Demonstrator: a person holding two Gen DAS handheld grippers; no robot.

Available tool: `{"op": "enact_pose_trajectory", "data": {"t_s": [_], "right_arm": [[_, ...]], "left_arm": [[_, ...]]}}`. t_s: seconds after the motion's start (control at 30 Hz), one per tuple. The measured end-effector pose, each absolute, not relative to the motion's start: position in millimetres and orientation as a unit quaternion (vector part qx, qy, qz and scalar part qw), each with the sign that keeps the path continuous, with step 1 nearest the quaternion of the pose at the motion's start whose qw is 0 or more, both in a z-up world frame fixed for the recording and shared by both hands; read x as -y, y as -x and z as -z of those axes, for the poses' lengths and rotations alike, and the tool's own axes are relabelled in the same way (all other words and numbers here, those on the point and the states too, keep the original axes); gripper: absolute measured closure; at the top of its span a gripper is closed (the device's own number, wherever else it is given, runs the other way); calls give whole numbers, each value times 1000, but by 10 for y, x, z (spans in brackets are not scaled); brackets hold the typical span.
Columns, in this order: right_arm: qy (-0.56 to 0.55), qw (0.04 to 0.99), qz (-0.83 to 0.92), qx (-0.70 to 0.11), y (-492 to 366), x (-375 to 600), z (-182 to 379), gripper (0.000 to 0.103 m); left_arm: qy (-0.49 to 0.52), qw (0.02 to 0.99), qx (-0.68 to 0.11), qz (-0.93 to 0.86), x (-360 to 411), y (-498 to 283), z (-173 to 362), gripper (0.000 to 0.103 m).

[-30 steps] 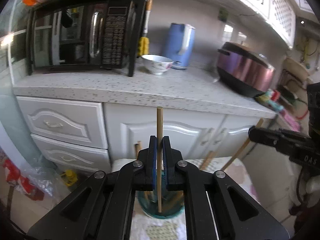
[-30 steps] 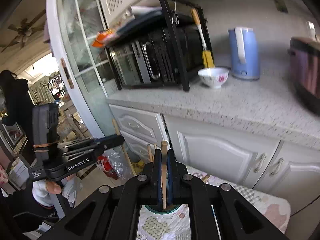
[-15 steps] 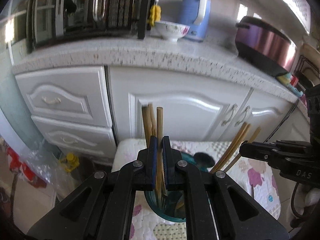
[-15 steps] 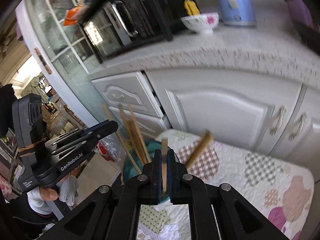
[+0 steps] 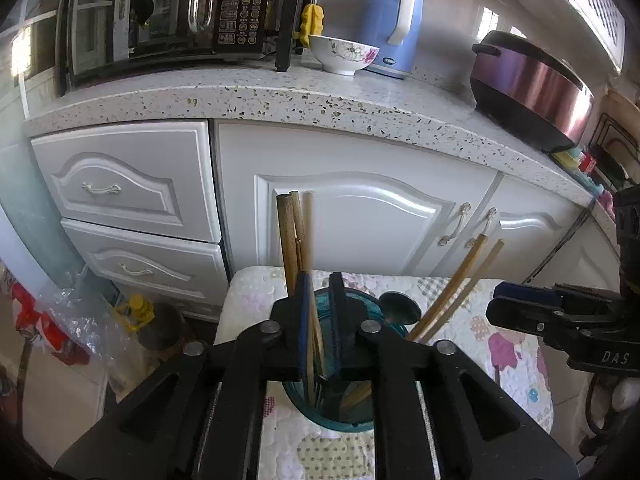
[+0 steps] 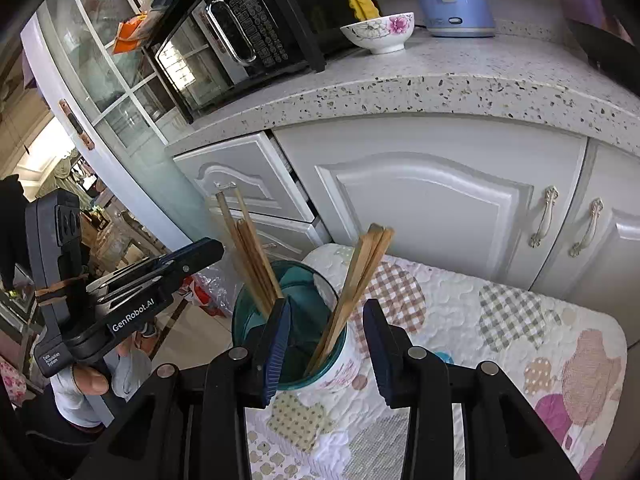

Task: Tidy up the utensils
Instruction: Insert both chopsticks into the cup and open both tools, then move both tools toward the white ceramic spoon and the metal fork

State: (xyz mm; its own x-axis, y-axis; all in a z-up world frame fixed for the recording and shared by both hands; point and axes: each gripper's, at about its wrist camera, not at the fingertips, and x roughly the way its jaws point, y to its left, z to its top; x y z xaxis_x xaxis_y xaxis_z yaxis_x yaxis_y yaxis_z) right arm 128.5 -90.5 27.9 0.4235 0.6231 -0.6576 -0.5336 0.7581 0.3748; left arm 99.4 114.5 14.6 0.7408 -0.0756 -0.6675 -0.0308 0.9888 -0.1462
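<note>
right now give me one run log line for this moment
stage: dropping chopsticks into cup | left gripper: opening, chopstick between jaws | right gripper: opening above cup, chopsticks leaning inside

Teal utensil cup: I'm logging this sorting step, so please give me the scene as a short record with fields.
holder: teal cup on a patchwork quilted cloth
contents: wooden chopsticks leaning in two bunches; a dark spoon
left gripper: jaws opening, a chopstick between them, over the cup
right gripper: jaws opening, chopsticks standing free between them
backdrop: white cabinets under a speckled counter
</note>
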Motion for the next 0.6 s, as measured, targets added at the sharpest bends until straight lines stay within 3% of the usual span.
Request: {"op": "enact_pose_trajectory", "data": {"t_s": [0.07, 0.27, 0.6], "right_arm": [[-55, 842, -346, -410, -1240, 920, -292, 67], [-40, 851, -340, -397, -1093, 913, -356, 67], [-31, 864, -323, -384, -882, 964, -409, 66]], "left_arm": [[73, 931, -358, 11, -1130, -959, -170, 85], [56, 937, -344, 5, -1024, -813, -249, 81], [50, 937, -345, 3, -844, -645, -269, 80]]}}
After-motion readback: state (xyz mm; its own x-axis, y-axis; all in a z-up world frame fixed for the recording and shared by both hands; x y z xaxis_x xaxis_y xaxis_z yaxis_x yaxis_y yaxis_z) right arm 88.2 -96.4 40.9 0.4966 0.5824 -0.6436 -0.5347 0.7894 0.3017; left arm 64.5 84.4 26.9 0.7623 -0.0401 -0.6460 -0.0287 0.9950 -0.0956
